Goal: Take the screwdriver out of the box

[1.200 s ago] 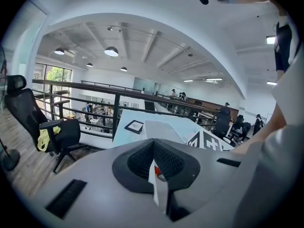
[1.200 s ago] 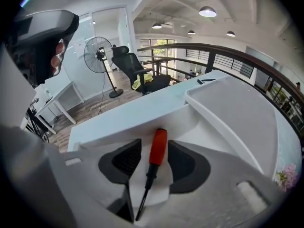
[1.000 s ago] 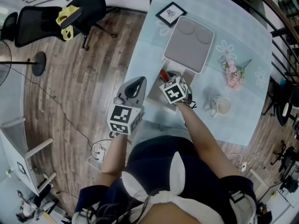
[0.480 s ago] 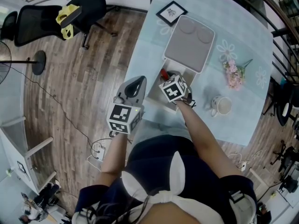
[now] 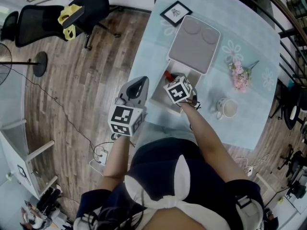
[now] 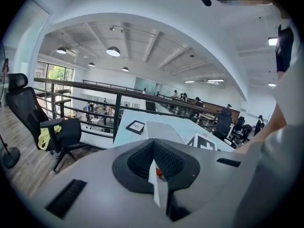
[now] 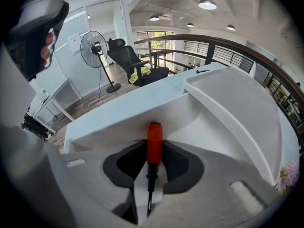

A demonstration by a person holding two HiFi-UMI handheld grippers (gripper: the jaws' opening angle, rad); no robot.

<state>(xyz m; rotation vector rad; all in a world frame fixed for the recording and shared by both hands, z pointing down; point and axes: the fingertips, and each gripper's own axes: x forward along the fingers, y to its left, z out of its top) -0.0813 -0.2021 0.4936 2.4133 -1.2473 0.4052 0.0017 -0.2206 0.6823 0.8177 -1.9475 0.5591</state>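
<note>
1. Right gripper: pointed steeply down into the open box. Jaws closing on the screwdriver, with both pads looking tight against the red handle.
2. Screwdriver: inside the box, handle towards 12 o'clock in the right gripper view, dark shaft running back between the jaws. In the head view only the red handle end shows, at 11 o'clock of the right gripper's marker cube.
3. Left gripper: jaws pressed together, nothing in them. It sits at 9 o'clock of the box, by the worktop edge, clear of the box.
4. Box lid: swung open at 12 o'clock of the box.
5. Mug at 3 o'clock of the right gripper, flowers at 1 o'clock of it.
</note>
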